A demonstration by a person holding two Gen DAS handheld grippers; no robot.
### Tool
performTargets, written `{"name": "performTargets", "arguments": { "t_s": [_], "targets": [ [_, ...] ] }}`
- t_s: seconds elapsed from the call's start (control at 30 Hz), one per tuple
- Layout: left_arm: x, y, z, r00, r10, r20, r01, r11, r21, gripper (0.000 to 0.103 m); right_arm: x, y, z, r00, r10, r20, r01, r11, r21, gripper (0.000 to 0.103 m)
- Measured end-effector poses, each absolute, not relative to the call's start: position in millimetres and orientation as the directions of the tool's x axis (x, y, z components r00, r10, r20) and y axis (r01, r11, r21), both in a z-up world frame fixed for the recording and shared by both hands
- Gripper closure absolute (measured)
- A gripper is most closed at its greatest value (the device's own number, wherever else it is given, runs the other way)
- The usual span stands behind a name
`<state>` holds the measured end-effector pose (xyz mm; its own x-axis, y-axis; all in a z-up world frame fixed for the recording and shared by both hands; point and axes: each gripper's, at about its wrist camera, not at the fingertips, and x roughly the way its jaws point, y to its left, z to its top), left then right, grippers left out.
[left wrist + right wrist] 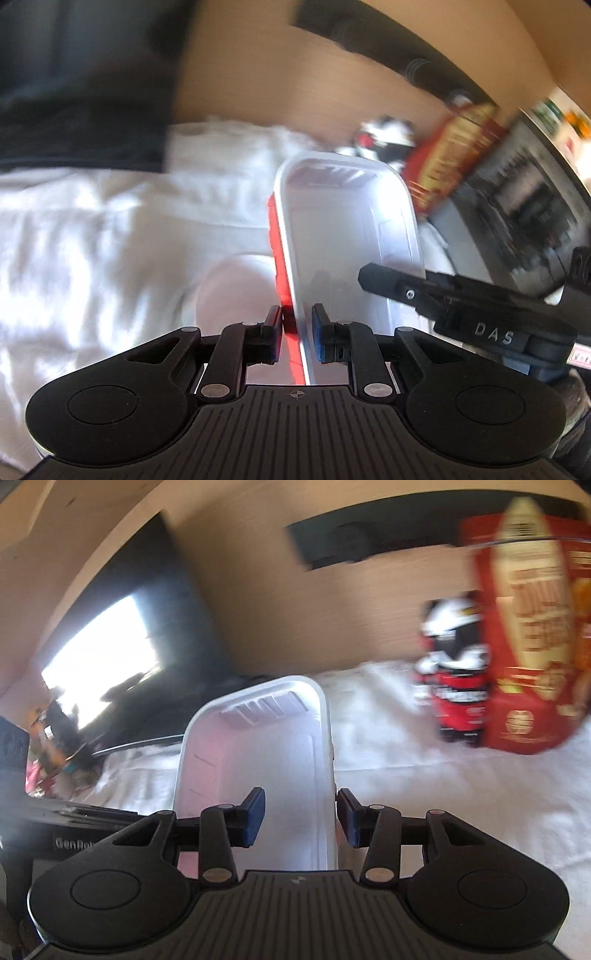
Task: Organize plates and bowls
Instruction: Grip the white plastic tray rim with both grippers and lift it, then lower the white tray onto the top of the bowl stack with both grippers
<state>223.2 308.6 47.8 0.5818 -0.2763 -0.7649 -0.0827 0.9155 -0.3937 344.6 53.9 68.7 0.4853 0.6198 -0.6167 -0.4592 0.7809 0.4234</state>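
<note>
A white rectangular tray [351, 236] with a red underside is held over the white cloth. My left gripper [295, 326] is shut on the tray's near left rim. In the right wrist view the same tray [258, 746] lies between my right gripper's [301, 812] jaws, which straddle its right rim with a gap on both sides. The right gripper's finger [391, 282] also shows in the left wrist view, over the tray's right side. A round white bowl [236, 288] sits on the cloth below the tray, left of it.
A white cloth [92, 236] covers the surface. A red snack box [532, 635] and a red, black and white packet [454, 672] stand at the back. A dark screen [129, 650] leans against the wooden wall on the left.
</note>
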Motion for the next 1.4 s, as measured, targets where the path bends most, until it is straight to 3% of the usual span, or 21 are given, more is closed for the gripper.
{"name": "performTargets", "arguments": {
  "t_s": [0.23, 0.57, 1.4],
  "targets": [
    [230.6, 333.3, 10.9, 0.526, -0.279, -0.804, -0.189, 0.883, -0.43, 0.084, 350.6, 115.0, 43.7, 0.396, 0.621, -0.676, -0.474, 0.769, 0.428, 0.059],
    [258.9, 345.1, -20.7, 0.506, -0.296, -0.81, -0.245, 0.852, -0.463, 0.084, 377.0, 117.9, 6.8, 0.332, 0.567, -0.754, -0.386, 0.811, 0.44, 0.058],
    [256.7, 348.8, -21.0, 0.492, -0.353, -0.796, -0.257, 0.815, -0.52, 0.084, 377.5, 102.8, 5.7, 0.303, 0.602, -0.739, -0.407, 0.783, 0.471, 0.053]
  ]
}}
